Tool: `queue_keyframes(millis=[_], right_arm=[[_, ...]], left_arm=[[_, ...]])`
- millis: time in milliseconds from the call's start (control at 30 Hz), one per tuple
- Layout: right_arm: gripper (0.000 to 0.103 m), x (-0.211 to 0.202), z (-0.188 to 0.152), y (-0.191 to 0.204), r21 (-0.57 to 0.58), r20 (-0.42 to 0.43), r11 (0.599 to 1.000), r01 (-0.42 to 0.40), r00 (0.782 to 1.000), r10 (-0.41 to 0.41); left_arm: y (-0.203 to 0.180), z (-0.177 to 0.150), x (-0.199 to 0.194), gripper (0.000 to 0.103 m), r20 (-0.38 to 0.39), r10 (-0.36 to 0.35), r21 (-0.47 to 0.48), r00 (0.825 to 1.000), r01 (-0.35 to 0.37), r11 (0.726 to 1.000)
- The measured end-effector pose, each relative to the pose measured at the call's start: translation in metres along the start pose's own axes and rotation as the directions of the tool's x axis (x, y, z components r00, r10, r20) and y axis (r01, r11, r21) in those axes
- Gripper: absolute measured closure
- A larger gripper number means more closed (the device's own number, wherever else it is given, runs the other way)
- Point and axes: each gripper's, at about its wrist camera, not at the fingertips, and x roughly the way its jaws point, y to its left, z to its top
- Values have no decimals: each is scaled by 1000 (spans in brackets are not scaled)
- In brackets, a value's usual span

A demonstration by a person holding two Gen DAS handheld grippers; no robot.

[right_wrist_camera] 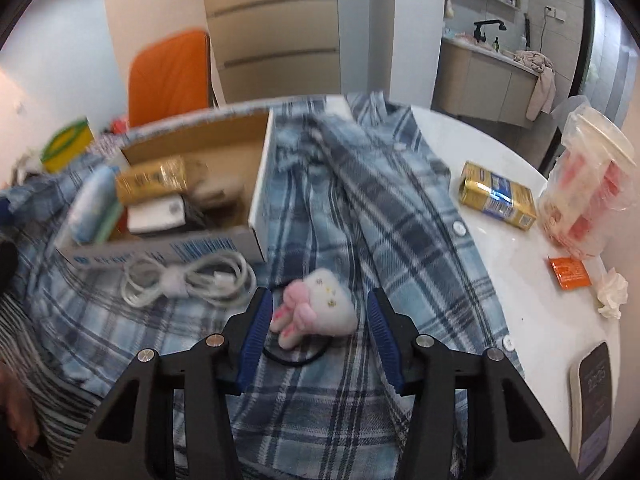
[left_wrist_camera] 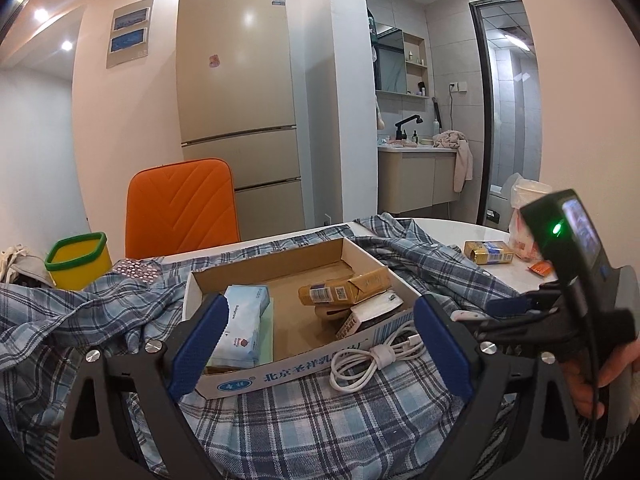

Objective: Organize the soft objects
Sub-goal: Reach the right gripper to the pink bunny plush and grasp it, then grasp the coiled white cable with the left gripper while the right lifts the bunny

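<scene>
The left gripper [left_wrist_camera: 318, 344] is held low over the table's near edge, its blue-padded jaws spread wide. The right gripper [right_wrist_camera: 320, 344] is angled downward, jaws parted and gripping nothing, near the table's near edge

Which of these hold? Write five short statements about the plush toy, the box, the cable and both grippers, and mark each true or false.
1. The right gripper is open around the plush toy. True.
2. The white cable lies inside the cardboard box. False: it lies on the plaid shirt, in front of the box.
3. The left gripper holds the tissue pack. False: it is open and holds nothing.
4. The tissue pack sits in the box. True.
5. The plush toy lies on the shirt. True.
</scene>
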Motion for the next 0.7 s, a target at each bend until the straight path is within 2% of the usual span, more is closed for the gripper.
queue_keyframes(millis=[67,100,133,233,333,400,467,567,600,633,700], right_arm=[[51,0,-1,6,-33,5,999,-4,1000,4],[55,-1,-1,7,-39,11,999,-3,1000,3],[63,-2,-1,8,-41,16,999,-4,1000,5],[78,-3,-2,6,-34,27,999,-15,1000,16],[87,-13,-3,9,-48,74,998,-30,997,33],[101,-21,-5,10,-59,117,997,-45,992,51],[101,-30,-6,9,-56,156,997,-58,986,66],[101,-37,-7,5,-44,189,995,-95,977,101],[101,-38,-7,4,-41,192,993,-108,975,114],[101,-38,-6,4,-33,193,994,-102,975,106],[100,-35,-6,2,-12,181,998,-67,981,68]], left_arm=[[1,0,1,10,-5,1,-2,1000,-1,1000],[1,0,1,10,-9,1,-4,1000,-1,1000],[2,1,3,10,-13,0,-6,1000,0,1000],[3,0,6,10,-28,-5,-10,1000,4,1000],[3,-1,8,10,-42,-8,-13,999,7,1000],[4,-1,10,10,-51,-9,-15,999,8,1000],[6,0,14,10,-76,-39,-23,996,37,999],[6,2,31,14,-167,-100,-13,981,100,995],[3,3,36,21,-197,-116,9,974,120,993],[-1,3,40,23,-222,-122,44,967,135,990],[-10,3,43,26,-236,-110,116,965,140,983]])
